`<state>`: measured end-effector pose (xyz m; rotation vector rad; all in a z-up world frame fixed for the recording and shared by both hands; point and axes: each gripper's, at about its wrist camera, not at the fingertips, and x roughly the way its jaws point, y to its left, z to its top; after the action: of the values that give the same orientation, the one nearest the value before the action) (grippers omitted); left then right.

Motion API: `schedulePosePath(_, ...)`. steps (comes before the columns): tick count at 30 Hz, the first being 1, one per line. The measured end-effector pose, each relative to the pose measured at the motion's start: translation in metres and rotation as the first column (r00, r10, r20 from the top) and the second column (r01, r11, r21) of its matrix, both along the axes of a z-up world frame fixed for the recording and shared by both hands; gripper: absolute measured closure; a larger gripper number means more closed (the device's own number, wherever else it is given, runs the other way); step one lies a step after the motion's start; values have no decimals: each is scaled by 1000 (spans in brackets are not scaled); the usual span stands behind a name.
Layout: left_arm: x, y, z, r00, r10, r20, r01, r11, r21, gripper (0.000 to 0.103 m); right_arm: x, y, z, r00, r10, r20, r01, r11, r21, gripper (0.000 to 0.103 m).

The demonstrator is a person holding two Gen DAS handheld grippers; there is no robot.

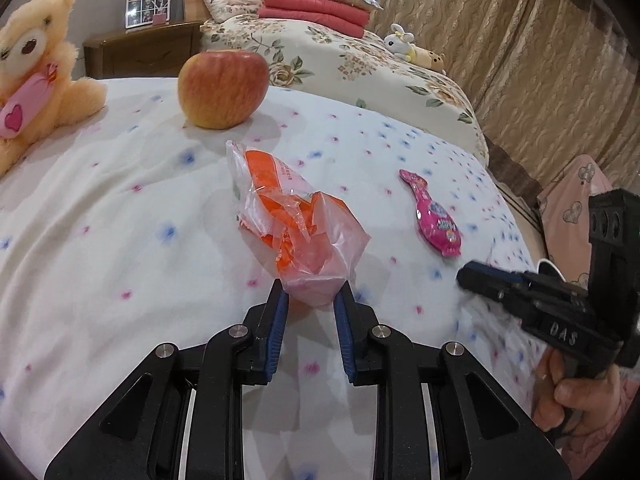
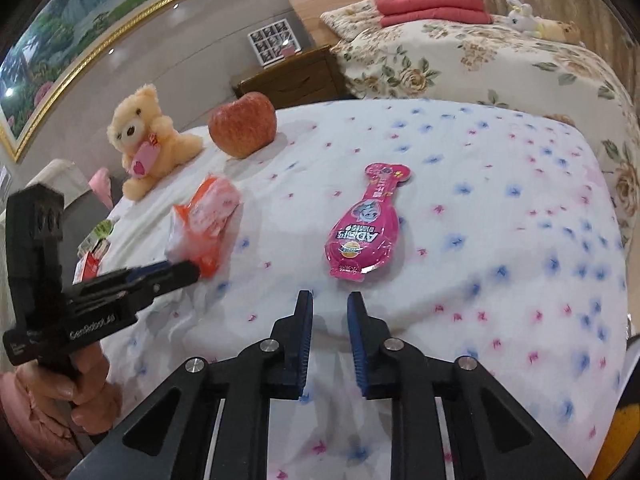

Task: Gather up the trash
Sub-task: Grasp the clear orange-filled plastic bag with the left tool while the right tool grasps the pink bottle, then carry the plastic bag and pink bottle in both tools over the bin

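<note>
A crumpled orange and clear plastic wrapper (image 1: 288, 216) lies on the white flower-print cover (image 1: 120, 220). My left gripper (image 1: 312, 296) is shut on its near end, and the film bulges between the blue pads. From the right wrist view the left gripper (image 2: 188, 270) reaches in from the left, its tip at the wrapper (image 2: 208, 216). A pink bottle-shaped snack wrapper (image 2: 362, 226) lies flat just ahead of my right gripper (image 2: 330, 298). The right jaws stand slightly apart, with nothing between them. The left wrist view shows the pink wrapper (image 1: 434, 216) to the right and the right gripper (image 1: 468, 276) below it.
A red apple (image 1: 222, 88) and a cream teddy bear (image 1: 36, 76) stand at the far side of the cover. Behind are a floral quilted bed (image 2: 500, 60), folded red blankets (image 2: 432, 8) and a wooden nightstand (image 2: 292, 76). Small packets (image 2: 94, 248) lie off the left edge.
</note>
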<state>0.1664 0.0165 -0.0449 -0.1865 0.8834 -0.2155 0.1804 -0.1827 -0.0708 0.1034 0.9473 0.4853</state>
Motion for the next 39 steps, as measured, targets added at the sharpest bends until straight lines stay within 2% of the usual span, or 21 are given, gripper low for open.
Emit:
schedulePosePath(2, -4, 6, 0, 1000, 7, -3, -7, 1000, 0, 81, -1, -2, 2, 999, -50, 19, 50, 999, -12, 75)
schedulePosePath(4, -7, 9, -2, 1000, 22, -16, -22, 1000, -3, 81, -1, 0, 3, 995, -90, 33, 91, 996, -27, 57)
schedulePosePath(5, -8, 11, -3, 999, 30, -21, -31, 999, -9, 80, 1, 2, 2, 994, -100, 33, 101, 994, -36, 55)
schedulePosePath(7, -10, 10, -4, 999, 44, -29, -44, 999, -12, 73, 7, 8, -2, 993, -116, 25, 117, 992, -47, 55)
schedulePosePath(8, -10, 10, -4, 998, 53, -33, -53, 999, -10, 64, 10, 9, -3, 992, -125, 24, 126, 991, -50, 55)
schedulePosePath(10, -11, 10, -3, 998, 62, -25, -63, 998, -15, 58, 17, 13, -4, 989, -147, 26, 148, 987, -63, 53)
schedulePosePath(17, -4, 12, -2, 995, 97, -8, -97, 995, -17, 57, 33, 20, -6, 983, -180, 31, 182, 979, -89, 50)
schedulePosePath(19, -2, 12, -2, 995, 103, 0, -103, 995, -13, 60, 33, 21, -7, 982, -186, 34, 188, 977, -97, 54)
schedulePosePath(21, 1, 12, -3, 995, 97, 0, -97, 995, -21, 82, 32, 20, -7, 980, -195, 39, 198, 975, -102, 62)
schedulePosePath(29, -8, 4, 1, 997, 67, 27, -67, 998, -19, 86, 12, 7, -1, 973, -227, 48, 229, 972, -44, 63)
schedulePosePath(39, -29, -24, 9, 999, -20, 50, 21, 999, -26, 86, -24, -14, 14, 961, -268, 70, 269, 963, 9, 64)
